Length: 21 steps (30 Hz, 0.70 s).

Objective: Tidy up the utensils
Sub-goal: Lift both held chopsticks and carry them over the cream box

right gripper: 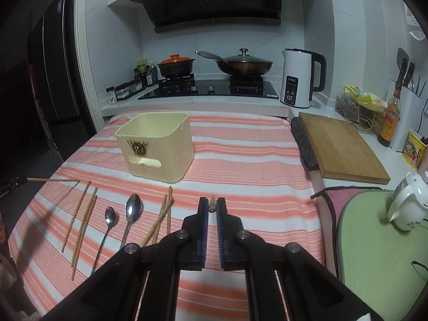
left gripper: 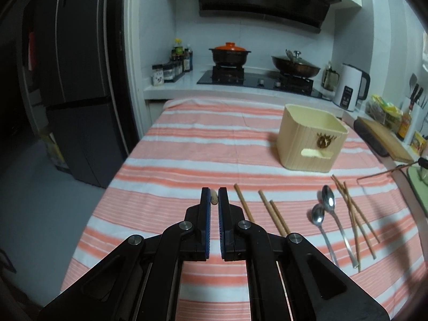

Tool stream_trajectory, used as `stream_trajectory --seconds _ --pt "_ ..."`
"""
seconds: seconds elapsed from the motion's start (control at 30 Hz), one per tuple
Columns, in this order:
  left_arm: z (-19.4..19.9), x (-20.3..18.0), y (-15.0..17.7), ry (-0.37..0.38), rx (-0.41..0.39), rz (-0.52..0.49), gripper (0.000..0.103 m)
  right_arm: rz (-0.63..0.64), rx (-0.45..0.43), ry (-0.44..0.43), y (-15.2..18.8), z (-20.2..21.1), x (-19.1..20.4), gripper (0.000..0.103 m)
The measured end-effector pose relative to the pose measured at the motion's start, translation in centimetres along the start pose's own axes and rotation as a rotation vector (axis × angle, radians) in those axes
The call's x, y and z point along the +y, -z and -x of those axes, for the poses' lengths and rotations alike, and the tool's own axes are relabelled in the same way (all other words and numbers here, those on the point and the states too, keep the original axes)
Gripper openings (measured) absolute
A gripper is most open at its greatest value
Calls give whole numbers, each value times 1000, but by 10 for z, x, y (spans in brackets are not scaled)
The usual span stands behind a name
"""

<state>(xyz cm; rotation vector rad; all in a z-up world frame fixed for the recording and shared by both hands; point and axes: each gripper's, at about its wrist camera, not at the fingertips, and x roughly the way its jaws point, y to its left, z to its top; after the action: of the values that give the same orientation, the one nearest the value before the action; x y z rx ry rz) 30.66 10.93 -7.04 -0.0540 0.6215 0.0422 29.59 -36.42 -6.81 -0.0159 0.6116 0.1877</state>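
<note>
L gripper (left gripper: 214, 196) has its fingers (left gripper: 205, 200) pinched narrow on the tip of a chopstick (left gripper: 213, 197), a pale wood end poking up between the blue pads. R gripper (right gripper: 212, 206) same story: fingers (right gripper: 204, 208) clamped narrow on another chopstick end (right gripper: 212, 205). In the R view, far left edge, the other gripper's tip shows w/ its chopstick (right gripper: 52, 180) sticking out level above the cloth. Tabletop is covered w/ a striped pink-and-white cloth (left gripper: 200, 144). Cream box (left gripper: 311, 140) w/ open top stands upright on the cloth, well beyond the utensils, slot and dark emblem on its front wall; inside not visible enough to tell contents. Loose on the cloth near the grippers: single chopstick (left gripper: 244, 203), a pair side by side (left gripper: 274, 215), two metal spoons (left gripper: 328, 203) bowls toward the box and touching or nearly so, then a crossed bunch of thinner chopsticks (left gripper: 353, 214) on the far R side. Beyond the tabletop: stove (right gripper: 208, 89) w/ a black pot w/ orange lid (right gripper: 176, 65) and a lidded wok (right gripper: 244, 65), white kettle (right gripper: 301, 79) beside it. Wooden cutting board (right gripper: 342, 147) lies on the R, next to the cloth edge; white jug (right gripper: 409, 203) on a green mat (right gripper: 374, 240) nearer the camera.
</note>
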Motion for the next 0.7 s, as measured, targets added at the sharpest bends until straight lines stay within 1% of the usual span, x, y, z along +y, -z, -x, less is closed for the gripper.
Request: stream_trajectory --seconds 0.13,0.3,0.6,0.7 --pt "15 -4 -24 35 -46 -3 3 14 -36 -14 -18 14 14 6" --pt "34 -10 -51 99 -86 -1 3 23 -68 -33 -35 26 27 6" --pt "52 -25 -83 194 -115 -3 3 30 -109 -71 -61 46 47 6" --pt "56 -31 -97 228 -131 3 3 31 -136 -79 -73 55 52 6"
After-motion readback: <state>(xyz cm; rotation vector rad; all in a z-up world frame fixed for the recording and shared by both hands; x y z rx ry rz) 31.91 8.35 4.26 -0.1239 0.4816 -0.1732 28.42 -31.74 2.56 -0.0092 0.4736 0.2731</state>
